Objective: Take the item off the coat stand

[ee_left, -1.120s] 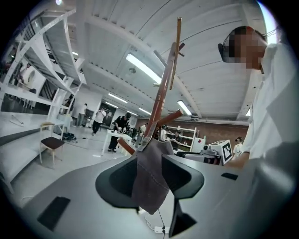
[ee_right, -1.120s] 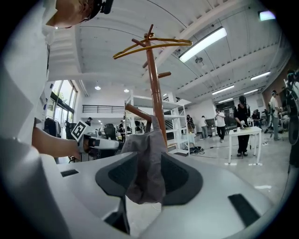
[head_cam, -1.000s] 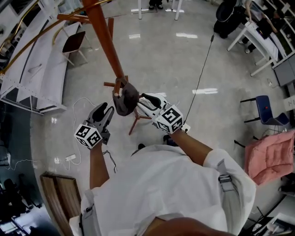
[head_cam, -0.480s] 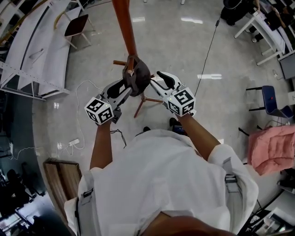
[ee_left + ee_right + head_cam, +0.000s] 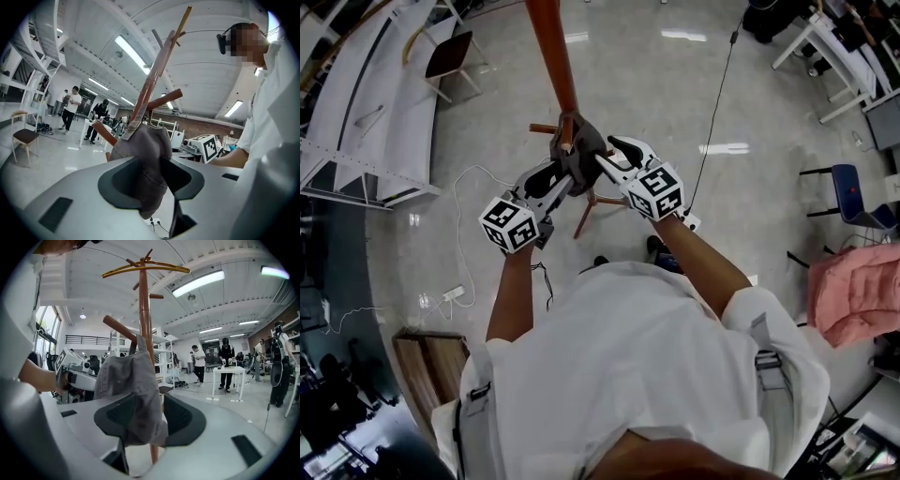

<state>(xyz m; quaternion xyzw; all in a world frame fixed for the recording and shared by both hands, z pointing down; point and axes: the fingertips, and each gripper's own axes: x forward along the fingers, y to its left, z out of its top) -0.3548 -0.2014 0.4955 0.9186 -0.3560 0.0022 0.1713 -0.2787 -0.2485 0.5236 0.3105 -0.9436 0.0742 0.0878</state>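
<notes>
Big open workshop room with a shiny pale floor (image 5: 675, 94), and right in the middle of it both tools are up around the same thing. Left gripper (image 5: 555, 180) has its jaws spread wide, though they've just been closing in a bit. The grey cap (image 5: 578, 150) hangs down in the gap between them, with no squeeze on it that I can see. Right gripper (image 5: 609, 155) is about as wide as it goes, its jaws just been opening. The same cap droops loose between them, and the stand's pole shows through the gap behind the fabric. The cap is hooked on a low peg (image 5: 542, 127) of the wooden coat stand (image 5: 551, 47), snug against the pole. Further out there's a dark-seated chair (image 5: 450, 54) off left, plus a blue chair (image 5: 847, 199) and a pink cushion (image 5: 858, 291) over on the right.
</notes>
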